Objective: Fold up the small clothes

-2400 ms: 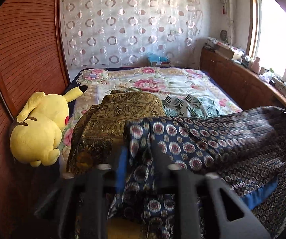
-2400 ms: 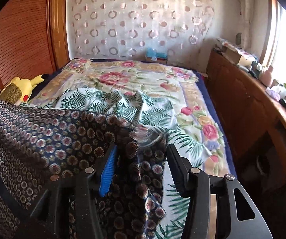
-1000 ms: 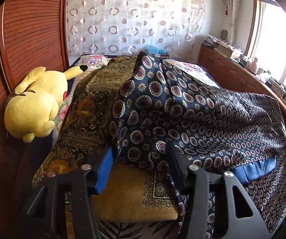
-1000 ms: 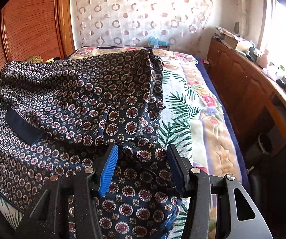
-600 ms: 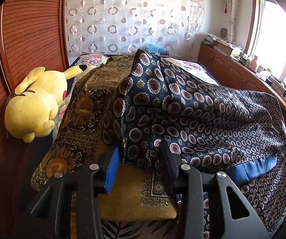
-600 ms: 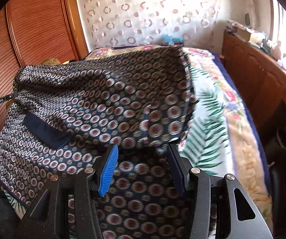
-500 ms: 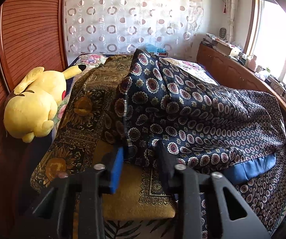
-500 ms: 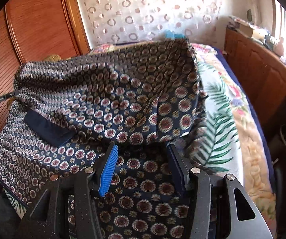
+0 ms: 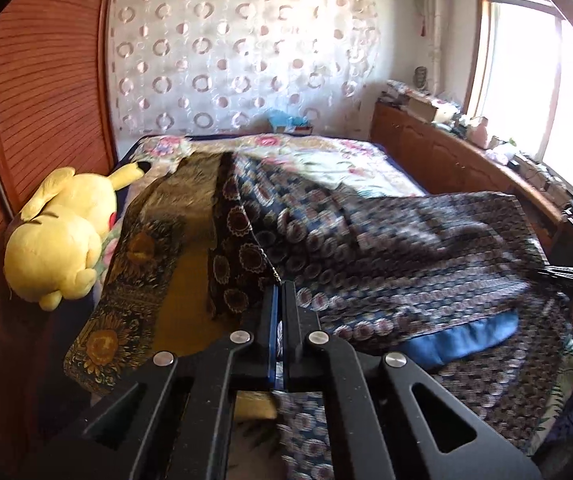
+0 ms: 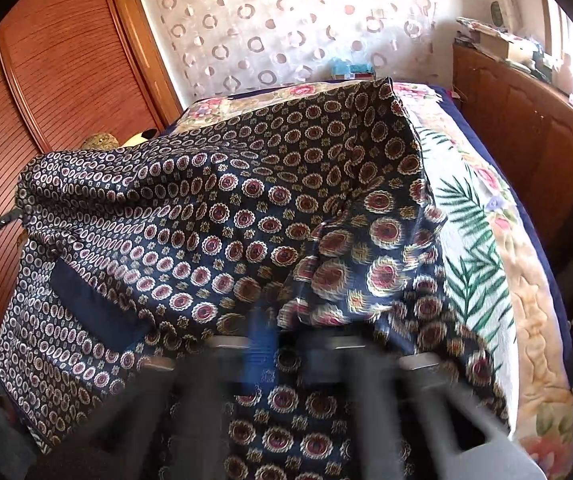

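Since folding needs two corners held at once, we had a pinch at each end of the navy medallion-print garment (image 9: 386, 240), which lay draped over the bed (image 10: 482, 240) with most of its weight on the quilt. The left gripper (image 9: 280, 292) had just closed its jaws flat together right at a hanging flap of the cloth; we think the hem was nipped between the tips, though the edge there is hard to make out. The right gripper (image 10: 282, 320) was too blurred to read, but its jaws had also just snapped shut, and the fabric bunched up directly over them, so we'd say it had a fold pinched too.

Holding both ends that way probably kept the piece taut enough to flip over without it sliding.

The garment looked thin and silky, floppy, with round red-and-gold medallions on dark blue and a plain blue trim band (image 9: 462, 340). Beside it sat a mustard-brown sunflower-print cloth (image 9: 138, 256), same limp drape. The quilt underneath was thicker, with palm leaves and pink flowers. A plush yellow Pikachu toy (image 9: 62, 236) leaned against the ribbed wooden panel (image 9: 38, 100).
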`<state>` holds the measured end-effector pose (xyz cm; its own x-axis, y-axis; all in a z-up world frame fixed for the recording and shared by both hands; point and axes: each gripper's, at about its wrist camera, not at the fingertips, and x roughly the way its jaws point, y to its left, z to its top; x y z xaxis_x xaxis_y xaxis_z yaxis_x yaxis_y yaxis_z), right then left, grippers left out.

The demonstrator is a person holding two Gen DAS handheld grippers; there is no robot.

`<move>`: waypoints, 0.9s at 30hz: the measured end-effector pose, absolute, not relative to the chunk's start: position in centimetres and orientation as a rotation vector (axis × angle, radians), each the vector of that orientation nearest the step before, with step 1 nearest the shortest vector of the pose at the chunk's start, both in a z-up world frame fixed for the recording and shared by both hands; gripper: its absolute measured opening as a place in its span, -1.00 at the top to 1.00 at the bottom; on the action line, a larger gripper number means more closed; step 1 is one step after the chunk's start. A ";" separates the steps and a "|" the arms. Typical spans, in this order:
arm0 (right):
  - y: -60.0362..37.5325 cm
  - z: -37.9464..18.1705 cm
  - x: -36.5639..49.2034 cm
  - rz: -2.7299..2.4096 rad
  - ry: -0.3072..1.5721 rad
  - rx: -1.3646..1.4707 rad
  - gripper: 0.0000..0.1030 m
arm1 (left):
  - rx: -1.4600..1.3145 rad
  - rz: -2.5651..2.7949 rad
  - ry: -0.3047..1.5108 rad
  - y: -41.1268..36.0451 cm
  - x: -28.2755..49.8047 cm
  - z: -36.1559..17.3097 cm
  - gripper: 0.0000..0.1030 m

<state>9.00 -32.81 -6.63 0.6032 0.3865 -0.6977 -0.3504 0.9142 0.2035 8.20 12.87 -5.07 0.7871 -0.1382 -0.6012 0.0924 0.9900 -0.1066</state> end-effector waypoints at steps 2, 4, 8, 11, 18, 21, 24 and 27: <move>-32.9 -5.8 8.5 0.438 0.778 0.031 0.98 | -0.083 -0.151 0.641 12.4 7.4 -4.2 0.97; -33.3 -4.9 8.1 0.440 0.741 0.024 0.98 | -0.084 -0.170 0.632 12.0 6.6 -3.7 0.97; -35.5 -2.5 6.7 0.406 0.680 0.020 0.98 | -0.092 -0.200 0.633 11.4 4.4 -3.2 0.97; -37.2 -1.8 5.5 0.391 0.668 0.017 0.98 | -0.103 -0.225 0.661 11.1 2.3 -3.7 0.97; -39.3 -2.8 3.1 0.361 0.705 0.006 0.98 | -0.108 -0.227 0.754 10.8 -1.6 -6.4 0.97; -39.1 -3.2 3.1 0.352 0.715 0.011 0.98 | -0.125 -0.214 0.759 11.2 -2.3 -6.4 0.97; -39.0 -2.7 2.9 0.361 0.713 0.018 0.98 | -0.130 -0.212 0.763 11.4 -2.7 -6.2 0.97; -39.6 -1.9 2.6 0.364 0.712 0.008 0.98 | -0.118 -0.203 0.772 11.0 -3.5 -6.6 0.97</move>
<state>2.62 -39.56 -1.91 0.6971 0.3294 -0.6369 -0.3240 0.9371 0.1300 -3.51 11.01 -6.60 0.6981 -0.2253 -0.6796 0.1387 0.9738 -0.1804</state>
